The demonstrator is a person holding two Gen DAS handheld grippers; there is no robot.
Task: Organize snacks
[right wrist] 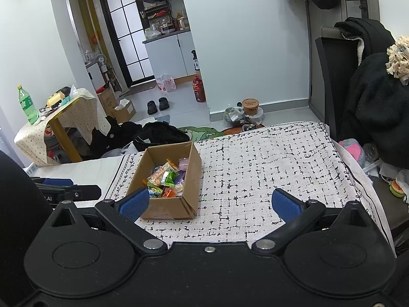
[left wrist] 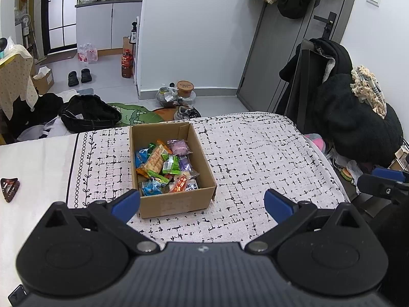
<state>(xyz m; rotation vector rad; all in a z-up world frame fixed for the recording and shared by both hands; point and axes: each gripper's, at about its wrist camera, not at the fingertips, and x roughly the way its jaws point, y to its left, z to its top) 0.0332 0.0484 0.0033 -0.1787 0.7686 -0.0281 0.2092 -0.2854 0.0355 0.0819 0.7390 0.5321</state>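
An open cardboard box [left wrist: 176, 202] stands on the patterned cloth [left wrist: 255, 158], filled with several wrapped snacks [left wrist: 163, 165] in orange, green, blue and purple. My left gripper [left wrist: 203, 204] hovers open just in front of the box, its left blue pad beside the box's near corner. The right wrist view shows the same box [right wrist: 168, 208] with the snacks [right wrist: 166, 179] inside, left of centre. My right gripper [right wrist: 211, 206] is open and empty over the cloth [right wrist: 268, 166], its left pad close to the box's front. The right gripper also shows at the left wrist view's right edge [left wrist: 383, 181].
A brown hair clip [left wrist: 9, 188] lies on the white sheet at the left. Dark clothes are piled on a chair [left wrist: 358, 117] to the right. Bags, shoes and bottles litter the floor [left wrist: 107, 87] beyond the bed. A small covered table [right wrist: 58, 117] stands at the left.
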